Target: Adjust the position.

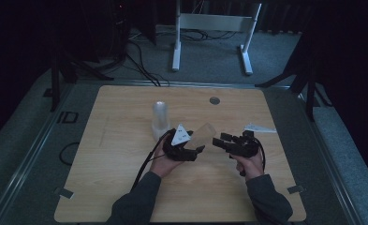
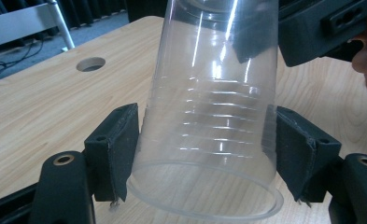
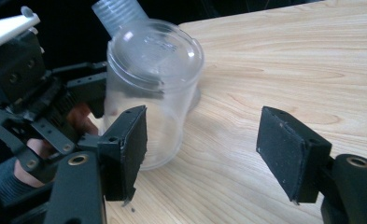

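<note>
A clear plastic cup (image 2: 209,107) lies tilted between the jaws of my left gripper (image 2: 202,149), whose pads (image 2: 125,149) press on its ribbed wall just above the rim. From above, the left gripper (image 1: 195,143) holds this cup (image 1: 206,131) over the middle of the wooden table (image 1: 125,187), base pointing right. My right gripper (image 1: 221,139) faces it from the right. In the right gripper view the cup's base (image 3: 155,60) sits left of centre, partly behind one pad, and the right gripper (image 3: 202,149) is open with bare wood between its pads.
A stack of clear cups (image 1: 160,117) stands upright just behind the left hand, its top (image 3: 116,14) behind the held cup. A small white object (image 1: 259,128) lies at the right. A cable hole (image 1: 214,100) is near the far edge. A white frame (image 1: 214,23) stands beyond.
</note>
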Motion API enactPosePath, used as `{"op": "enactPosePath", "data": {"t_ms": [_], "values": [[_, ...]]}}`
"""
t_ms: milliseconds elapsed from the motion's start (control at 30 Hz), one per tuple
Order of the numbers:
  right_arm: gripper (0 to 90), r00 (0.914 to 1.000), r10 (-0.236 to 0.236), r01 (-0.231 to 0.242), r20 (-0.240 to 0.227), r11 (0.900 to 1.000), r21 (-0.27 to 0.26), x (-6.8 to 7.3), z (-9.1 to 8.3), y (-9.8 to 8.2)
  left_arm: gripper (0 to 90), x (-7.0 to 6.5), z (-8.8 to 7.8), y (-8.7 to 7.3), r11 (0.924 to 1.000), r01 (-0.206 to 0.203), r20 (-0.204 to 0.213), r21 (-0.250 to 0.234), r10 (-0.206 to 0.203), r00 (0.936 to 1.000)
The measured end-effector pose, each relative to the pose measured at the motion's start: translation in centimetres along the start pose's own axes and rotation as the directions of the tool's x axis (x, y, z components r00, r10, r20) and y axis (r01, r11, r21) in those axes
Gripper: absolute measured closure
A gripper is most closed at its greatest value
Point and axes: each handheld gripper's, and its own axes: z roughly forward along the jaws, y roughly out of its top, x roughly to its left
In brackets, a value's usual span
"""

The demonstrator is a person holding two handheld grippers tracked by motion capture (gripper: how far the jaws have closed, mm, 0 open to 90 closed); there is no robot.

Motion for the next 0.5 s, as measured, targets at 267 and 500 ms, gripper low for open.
{"op": "enactPosePath", "data": {"t_ms": [267,500], "values": [[34.2,0.9966,-0.074,0.072,0.036,0.996,0.056,0.0,-0.3,0.4,28.6,0.2,-0.1,-0.1,0.9999,-0.009,0.022,0.011,0.009,0.9997],[36.0,0.9877,-0.144,0.136,0.06,0.984,0.118,0.1,-0.6,1.1,28.6,0.4,-0.1,-0.2,0.9999,0.0,0.03,0.015,0.0,0.9995]]}}
